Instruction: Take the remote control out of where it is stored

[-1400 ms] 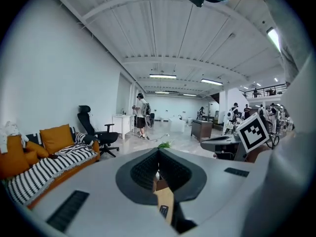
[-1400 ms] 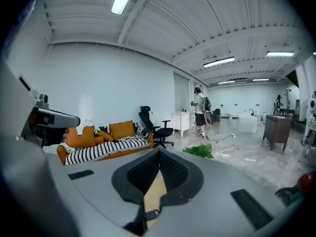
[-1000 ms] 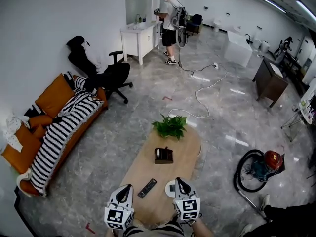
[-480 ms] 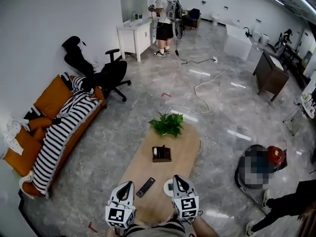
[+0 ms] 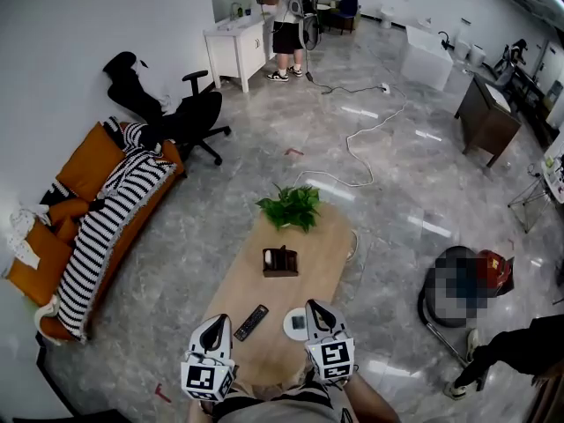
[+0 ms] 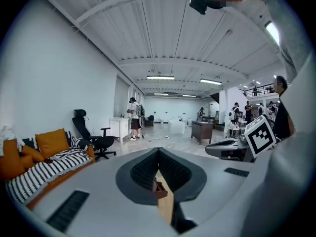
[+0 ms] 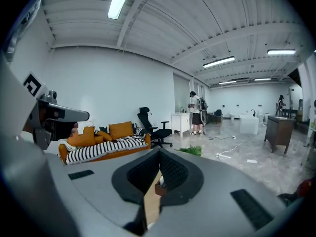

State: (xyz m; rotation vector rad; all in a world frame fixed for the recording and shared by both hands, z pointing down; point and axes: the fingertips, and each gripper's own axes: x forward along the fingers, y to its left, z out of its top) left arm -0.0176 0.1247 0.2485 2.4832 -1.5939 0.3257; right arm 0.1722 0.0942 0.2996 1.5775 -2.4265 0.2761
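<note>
No legible text, label or number anywhere.

I get bright, even light from the ceiling strip lights (image 7: pixel 118 1), and they lay pale streaks of glare across the glossy floor (image 5: pixel 388 174). Shadows are soft and faint. Straight lines bow strongly toward the edges, and both gripper views sit in a round frame with black corners. There is no motion blur, and the far room stays sharp.

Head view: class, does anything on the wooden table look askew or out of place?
The black remote lies loose and slanted on the table, nearer than the brown box. Nothing looks spilled or damaged.
</note>
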